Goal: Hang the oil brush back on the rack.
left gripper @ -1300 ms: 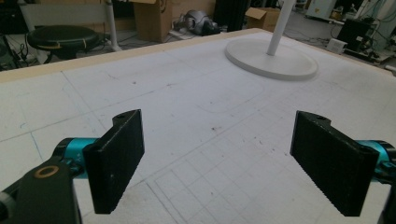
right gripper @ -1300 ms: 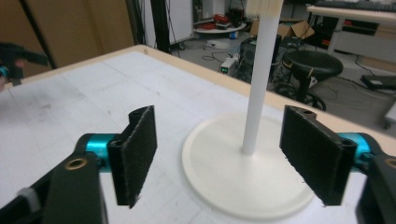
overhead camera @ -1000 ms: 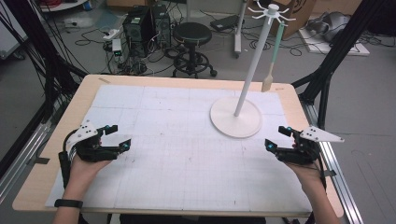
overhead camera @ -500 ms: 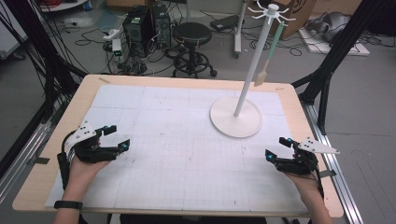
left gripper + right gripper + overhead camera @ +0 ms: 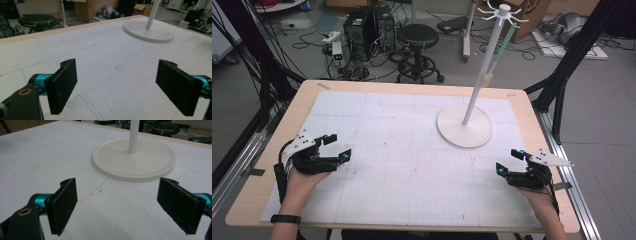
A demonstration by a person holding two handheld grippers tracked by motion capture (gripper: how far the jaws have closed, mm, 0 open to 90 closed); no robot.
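A white stand (image 5: 464, 125) with a round base, a tall pole and hooks at the top stands on the right far part of the gridded white mat (image 5: 402, 150). From one hook hangs a green-handled utensil (image 5: 499, 52) with a pale end. My left gripper (image 5: 339, 147) rests low at the mat's left side, open and holding nothing. My right gripper (image 5: 508, 161) sits near the front right corner, open and holding nothing, a short way in front of the stand base. The left gripper view (image 5: 120, 87) shows the stand base (image 5: 147, 31) far ahead. In the right gripper view (image 5: 120, 205) the stand base (image 5: 135, 160) lies close ahead.
The wooden table (image 5: 302, 100) borders the mat. Black frame posts (image 5: 569, 55) rise at both sides and a metal rail (image 5: 569, 170) runs along the right edge. A black stool (image 5: 418, 37) and computer towers (image 5: 367, 25) stand on the floor beyond.
My right gripper has drawn back toward the table's near edge, away from the stand base. My left gripper has stayed where it was.
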